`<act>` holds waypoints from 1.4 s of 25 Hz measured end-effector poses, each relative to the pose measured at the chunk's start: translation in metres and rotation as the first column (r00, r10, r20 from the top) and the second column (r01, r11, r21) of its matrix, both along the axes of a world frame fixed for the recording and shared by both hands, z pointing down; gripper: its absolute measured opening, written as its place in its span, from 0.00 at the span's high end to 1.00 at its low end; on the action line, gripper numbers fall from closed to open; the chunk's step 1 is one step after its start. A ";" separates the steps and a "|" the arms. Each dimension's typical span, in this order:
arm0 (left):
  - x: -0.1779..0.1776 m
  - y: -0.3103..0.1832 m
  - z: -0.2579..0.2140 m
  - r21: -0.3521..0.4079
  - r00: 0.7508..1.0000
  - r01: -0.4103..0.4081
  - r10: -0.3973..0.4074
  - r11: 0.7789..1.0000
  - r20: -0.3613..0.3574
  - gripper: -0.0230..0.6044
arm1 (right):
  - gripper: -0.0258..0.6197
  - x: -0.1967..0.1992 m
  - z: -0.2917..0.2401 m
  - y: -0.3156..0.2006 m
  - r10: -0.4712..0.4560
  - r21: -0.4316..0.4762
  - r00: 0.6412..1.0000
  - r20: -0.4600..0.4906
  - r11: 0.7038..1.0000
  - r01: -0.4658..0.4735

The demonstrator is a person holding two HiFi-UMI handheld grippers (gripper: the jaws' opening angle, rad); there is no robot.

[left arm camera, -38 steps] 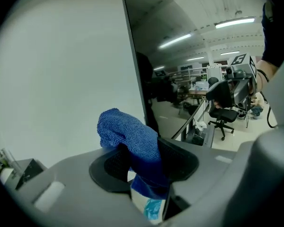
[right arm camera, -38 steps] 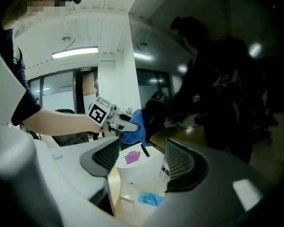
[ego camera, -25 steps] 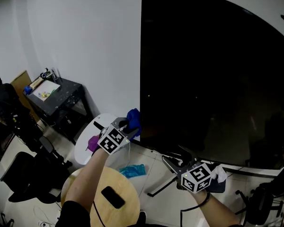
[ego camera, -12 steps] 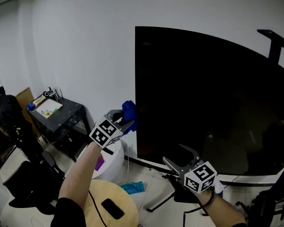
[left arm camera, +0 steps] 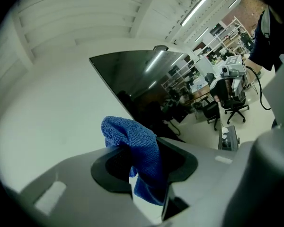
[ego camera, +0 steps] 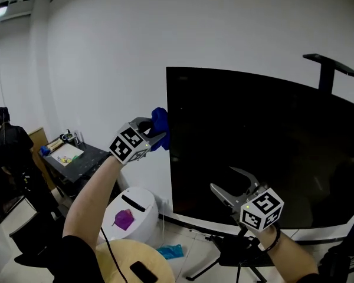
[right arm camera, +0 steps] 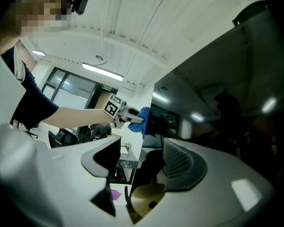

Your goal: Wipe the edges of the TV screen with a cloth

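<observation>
The black TV screen (ego camera: 259, 140) stands against the white wall. My left gripper (ego camera: 156, 130) is shut on a blue cloth (ego camera: 160, 121), and the cloth sits against the TV's left edge below its top left corner. The left gripper view shows the cloth (left arm camera: 135, 148) pinched between the jaws, with the screen (left arm camera: 132, 74) beyond. My right gripper (ego camera: 223, 180) hangs in front of the lower screen. Its jaws have just been closing a little but stand open with nothing between them. The right gripper view shows the screen (right arm camera: 217, 103) and the left gripper (right arm camera: 125, 115) with the cloth (right arm camera: 144, 113).
A white round bin (ego camera: 133, 208) holding a purple thing stands below the TV's left corner. Next to it are a round wooden stool (ego camera: 121, 264) with a black phone (ego camera: 143, 271) and a teal cloth (ego camera: 169, 251) on the floor. A dark side table (ego camera: 76, 158) stands at the left wall.
Both grippers have risen. The left one carried the blue cloth up along the TV's left edge from near the bottom corner. The head view has tilted up.
</observation>
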State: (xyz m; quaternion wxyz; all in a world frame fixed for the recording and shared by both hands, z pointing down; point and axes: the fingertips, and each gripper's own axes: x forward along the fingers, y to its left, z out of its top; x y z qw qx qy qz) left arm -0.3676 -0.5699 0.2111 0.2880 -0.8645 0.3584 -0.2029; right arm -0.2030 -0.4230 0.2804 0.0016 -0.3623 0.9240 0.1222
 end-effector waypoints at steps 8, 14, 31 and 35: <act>-0.003 0.003 -0.088 0.061 0.999 0.034 -0.036 0.998 0.028 0.74 | 0.54 -0.013 -0.086 0.010 -0.045 0.072 0.998 0.043 0.997 0.042; -0.002 0.002 -0.146 0.113 0.995 0.061 -0.070 0.992 0.072 0.74 | 0.55 -0.011 -0.103 0.022 -0.039 0.116 0.999 0.013 0.993 0.037; 0.000 0.049 -0.289 0.310 0.990 0.109 -0.130 0.945 0.048 0.74 | 0.56 -0.005 -0.204 0.079 -0.056 0.293 0.998 0.042 0.955 0.042; 0.008 0.042 -0.280 0.292 0.987 0.120 -0.147 0.949 0.072 0.74 | 0.56 -0.002 -0.203 0.084 -0.072 0.269 0.995 0.076 0.962 0.050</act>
